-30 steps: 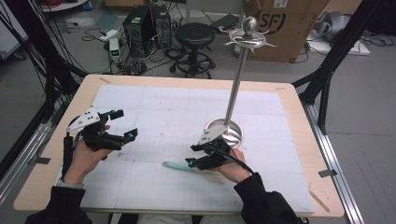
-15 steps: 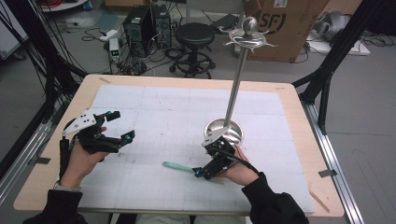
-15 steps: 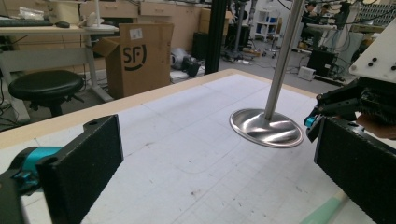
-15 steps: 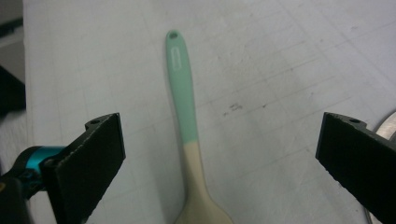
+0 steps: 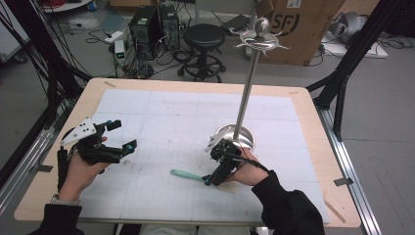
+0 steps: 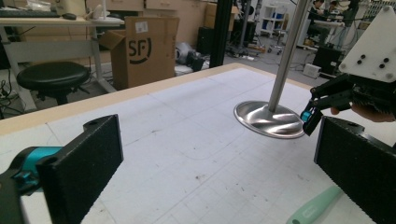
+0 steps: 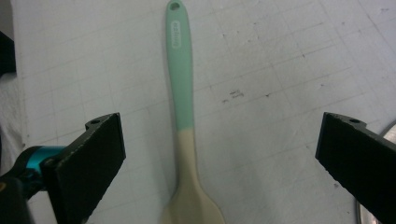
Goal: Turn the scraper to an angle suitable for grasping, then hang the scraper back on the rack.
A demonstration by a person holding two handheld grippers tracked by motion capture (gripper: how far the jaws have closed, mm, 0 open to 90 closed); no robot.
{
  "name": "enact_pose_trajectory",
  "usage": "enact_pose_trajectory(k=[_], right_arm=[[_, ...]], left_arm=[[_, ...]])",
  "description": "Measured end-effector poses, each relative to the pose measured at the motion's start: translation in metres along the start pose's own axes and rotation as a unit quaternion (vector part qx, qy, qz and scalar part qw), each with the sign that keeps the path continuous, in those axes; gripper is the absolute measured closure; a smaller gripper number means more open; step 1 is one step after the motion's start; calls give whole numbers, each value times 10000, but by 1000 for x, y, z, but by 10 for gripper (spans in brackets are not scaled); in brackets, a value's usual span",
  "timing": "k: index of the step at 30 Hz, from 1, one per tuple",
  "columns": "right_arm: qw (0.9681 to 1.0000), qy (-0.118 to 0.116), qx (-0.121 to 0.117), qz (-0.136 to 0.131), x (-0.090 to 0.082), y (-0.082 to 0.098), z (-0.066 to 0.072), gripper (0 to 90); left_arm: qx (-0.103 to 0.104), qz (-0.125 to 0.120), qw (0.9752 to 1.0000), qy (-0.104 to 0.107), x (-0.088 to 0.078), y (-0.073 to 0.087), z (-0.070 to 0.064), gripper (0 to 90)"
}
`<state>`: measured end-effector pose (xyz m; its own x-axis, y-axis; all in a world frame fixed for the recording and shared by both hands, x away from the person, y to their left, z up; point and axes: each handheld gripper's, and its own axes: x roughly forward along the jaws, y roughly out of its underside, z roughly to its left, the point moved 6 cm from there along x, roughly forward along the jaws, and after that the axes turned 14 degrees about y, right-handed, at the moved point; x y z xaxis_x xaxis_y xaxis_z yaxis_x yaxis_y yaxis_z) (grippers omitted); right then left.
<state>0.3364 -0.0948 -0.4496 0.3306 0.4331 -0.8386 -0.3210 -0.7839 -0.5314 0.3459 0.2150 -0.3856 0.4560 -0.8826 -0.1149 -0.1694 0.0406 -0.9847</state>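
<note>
Revealing spatula's [image 7: 180,84] cream blade, right gripper [image 7: 219,154] agape

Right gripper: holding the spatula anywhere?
No. The right gripper has just been opening; the spatula lies flat on the table between its wide-apart jaws, untouched.

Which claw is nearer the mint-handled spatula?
Right. The right claw hangs directly over the spatula with its jaws open on either side, not gripping it. The left claw is off to the spatula's left, open and holding nothing.
</note>
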Motion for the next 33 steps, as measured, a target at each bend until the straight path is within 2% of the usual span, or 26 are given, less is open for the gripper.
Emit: enact_pose_trajectory(k=[5,8,9,11,12,13,14,17,21,25,29,33], right_arm=[[9996,-11,-159,230,3,-1,0,23],[9990,-7,-265,350,4,-3,1,57],[9985,-5,-296,463,4,-4,2,76],[9970,36,-409,660,5,-4,5,140],[9965,76,-593,584,7,-6,4,153],[9958,87,-635,650,8,-7,5,167],[9949,79,-594,809,7,-7,8,183],[9915,114,-784,1033,10,-8,9,284],[9882,-10,-824,1293,12,-8,13,421],[9836,-23,-963,1527,14,-8,16,507],[9801,-39,-1091,1657,15,-8,21,551],[9738,27,-1180,1943,17,-8,27,635]], left_arm=[[17,-9,10000,-1,0,0,0,17],[1,-7,10000,-7,1,0,0,17],[12,-6,10000,5,2,0,0,17],[21,-7,10000,19,3,-1,0,17],[12,-10,10000,23,3,-1,0,17],[14,-7,10000,30,4,-1,0,17],[15,-4,10000,36,4,-1,1,17],[7,-25,10000,31,4,-1,2,17],[1,-73,10000,29,3,-3,3,17],[6,-105,9999,57,6,-5,3,17],[14,-101,9999,85,10,-5,4,17],[19,-88,9999,132,12,-6,4,17]])
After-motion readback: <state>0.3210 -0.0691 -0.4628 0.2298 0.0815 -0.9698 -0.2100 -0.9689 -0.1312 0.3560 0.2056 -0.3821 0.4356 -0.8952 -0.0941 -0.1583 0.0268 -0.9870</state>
